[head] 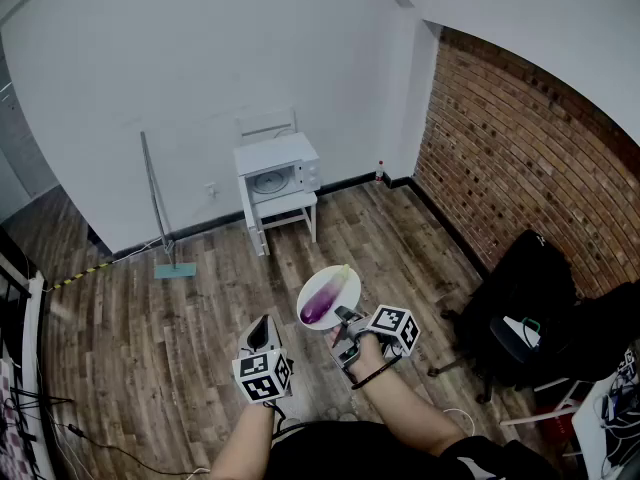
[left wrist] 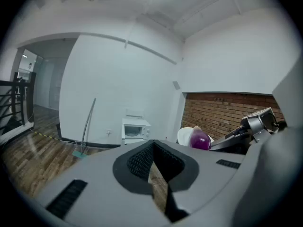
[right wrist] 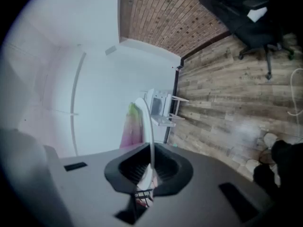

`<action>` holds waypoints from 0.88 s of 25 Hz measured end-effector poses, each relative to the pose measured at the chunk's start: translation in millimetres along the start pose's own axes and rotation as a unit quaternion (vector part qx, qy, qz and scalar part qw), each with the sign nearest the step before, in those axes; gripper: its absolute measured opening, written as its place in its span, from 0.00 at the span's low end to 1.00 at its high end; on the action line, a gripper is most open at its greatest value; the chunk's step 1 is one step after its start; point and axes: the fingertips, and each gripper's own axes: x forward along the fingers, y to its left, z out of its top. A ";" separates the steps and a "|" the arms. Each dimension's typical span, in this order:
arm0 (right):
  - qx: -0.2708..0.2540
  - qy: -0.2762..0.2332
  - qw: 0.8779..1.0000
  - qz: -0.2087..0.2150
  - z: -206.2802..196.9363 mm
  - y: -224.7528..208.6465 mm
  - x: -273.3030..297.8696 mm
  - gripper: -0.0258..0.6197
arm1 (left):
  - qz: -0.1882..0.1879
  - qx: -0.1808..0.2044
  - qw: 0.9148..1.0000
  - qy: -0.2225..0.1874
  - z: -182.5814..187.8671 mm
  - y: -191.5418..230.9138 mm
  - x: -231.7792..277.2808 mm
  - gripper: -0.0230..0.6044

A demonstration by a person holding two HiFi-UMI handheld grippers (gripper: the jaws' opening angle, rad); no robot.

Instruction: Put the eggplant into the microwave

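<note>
A purple eggplant with a green stem end lies on a white plate. My right gripper is shut on the plate's near rim and holds it out over the wooden floor. In the right gripper view the plate stands edge-on between the jaws, with the eggplant on its left face. My left gripper hangs beside it at the left, shut and with nothing in it. The left gripper view shows the eggplant at the right. The white microwave stands across the room by the wall, with its door closed.
The microwave rests on a white stool. A mop leans on the wall to its left. A brick wall runs along the right. A black office chair stands at the right, and a black railing at the left.
</note>
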 end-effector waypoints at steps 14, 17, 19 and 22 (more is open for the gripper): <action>-0.001 0.013 1.000 0.008 41.1 -13.2 -10.8 0.08 | 0.012 0.011 1.000 0.000 1.7 -47.8 21.6 0.03; 0.004 0.018 1.000 0.010 48.8 -17.6 -12.3 0.08 | 0.014 0.015 1.000 0.004 -1.3 -56.2 25.2 0.03; 0.005 0.022 1.000 0.007 53.7 -20.9 -12.2 0.08 | 0.015 0.014 1.000 0.008 -3.9 -61.2 28.6 0.03; 0.007 0.026 1.000 0.005 61.8 -22.7 -7.7 0.08 | 0.015 0.017 1.000 0.011 -3.4 -66.8 37.1 0.03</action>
